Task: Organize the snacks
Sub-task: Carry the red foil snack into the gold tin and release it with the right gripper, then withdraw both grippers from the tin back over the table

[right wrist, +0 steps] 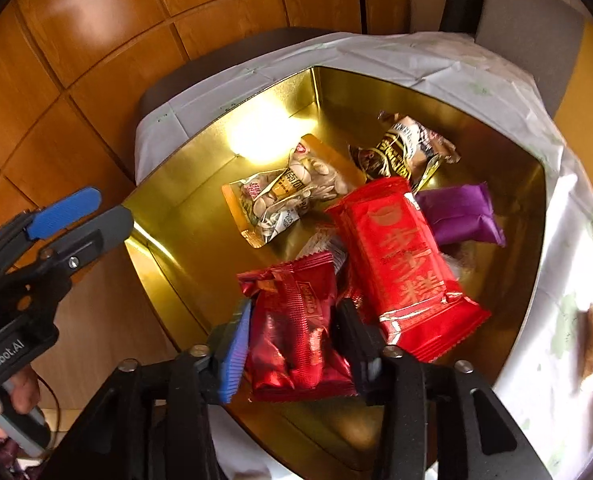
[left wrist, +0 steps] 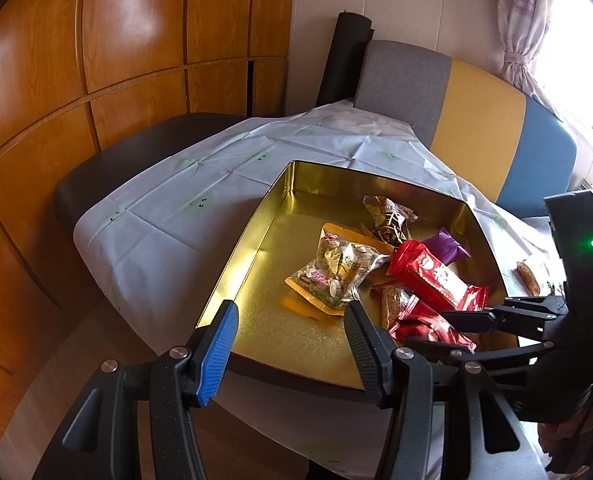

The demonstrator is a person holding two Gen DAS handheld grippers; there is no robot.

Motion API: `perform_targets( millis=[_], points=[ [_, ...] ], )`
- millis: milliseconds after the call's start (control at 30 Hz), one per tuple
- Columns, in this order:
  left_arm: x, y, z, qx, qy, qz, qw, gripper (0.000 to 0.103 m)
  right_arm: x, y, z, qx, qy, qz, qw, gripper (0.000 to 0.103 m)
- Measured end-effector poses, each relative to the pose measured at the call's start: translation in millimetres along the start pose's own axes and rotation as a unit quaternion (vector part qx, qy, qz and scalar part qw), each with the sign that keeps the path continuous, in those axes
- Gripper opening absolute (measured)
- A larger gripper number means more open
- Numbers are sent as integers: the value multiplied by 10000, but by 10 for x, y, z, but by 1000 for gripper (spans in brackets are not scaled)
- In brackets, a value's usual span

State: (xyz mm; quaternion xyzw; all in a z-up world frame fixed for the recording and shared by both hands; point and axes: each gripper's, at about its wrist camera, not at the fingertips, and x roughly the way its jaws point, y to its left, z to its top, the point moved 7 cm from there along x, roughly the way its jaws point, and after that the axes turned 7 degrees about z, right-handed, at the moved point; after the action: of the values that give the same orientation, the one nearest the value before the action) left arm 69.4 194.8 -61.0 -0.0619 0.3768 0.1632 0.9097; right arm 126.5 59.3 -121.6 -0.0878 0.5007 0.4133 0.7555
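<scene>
A gold tin tray sits on a white tablecloth and holds several snacks: a seed packet, a brown packet, a purple packet and a large red packet. My right gripper is shut on a small dark red snack packet over the tray's near right part; it also shows in the left wrist view. My left gripper is open and empty over the tray's near edge; it also shows in the right wrist view.
The white tablecloth covers a dark table. A snack bar lies on the cloth right of the tray. A grey, yellow and blue sofa back stands behind. Wooden panels line the left.
</scene>
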Motion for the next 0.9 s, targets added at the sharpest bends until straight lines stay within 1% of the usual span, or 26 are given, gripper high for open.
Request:
perform_targets(
  millis=[33,67,200,500,700,900],
  points=[
    [4,5,-2,-8,1,5,10000,56,-17,-1,0,7,-60,26,10000,69],
    [9,13,-1,-21,4,10,10000,56,-42,3,2,10,-113,45,9999,70],
    [23,12,-9,-18,25,27,10000,56,-137,3,-2,12,-238,17,9997,70],
    [-69,-48,24,126,-115,71,9998,56,-451,-79,-43,161,-671,-63,9976,70],
    [-137,-128,41,233,-192,18,9995,56,-735,-227,-95,314,-1019,-212,9941,70],
    [-187,-215,40,341,-236,-29,9991,56,-1009,-453,-214,521,-1248,-399,9900,70]
  ],
)
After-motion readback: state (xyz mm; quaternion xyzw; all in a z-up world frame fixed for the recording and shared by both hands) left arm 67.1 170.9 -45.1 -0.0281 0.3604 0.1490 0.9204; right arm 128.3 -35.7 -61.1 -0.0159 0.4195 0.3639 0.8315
